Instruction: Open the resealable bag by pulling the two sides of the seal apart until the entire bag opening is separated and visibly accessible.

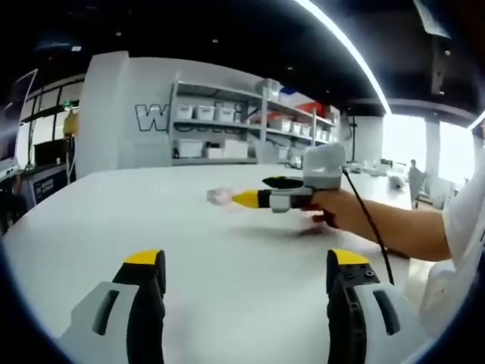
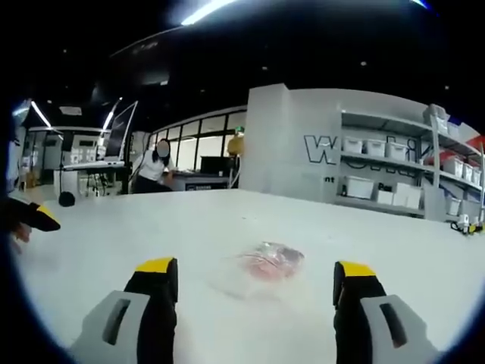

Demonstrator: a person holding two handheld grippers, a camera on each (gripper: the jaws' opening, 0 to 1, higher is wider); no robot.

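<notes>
Right gripper view has the small clear plastic resealable bag (image 2: 267,264), something pinkish inside, lying on the white desk (image 2: 189,227) just ahead of the wide right claw (image 2: 255,288), probably light, limp and slippery, best pinched at its blurred seal edge.

**Left gripper view: white table, two grippers, small bag**

Left gripper (image 1: 246,265): jaws spread wide above the white table (image 1: 151,220), holding nothing. Right gripper (image 1: 254,191): held in a person's hand (image 1: 341,211), yellow-tipped jaws apart, pointing at a small clear bag (image 1: 219,196) lying on the table just beyond them. Background: shelving with white bins (image 1: 220,129).
</notes>
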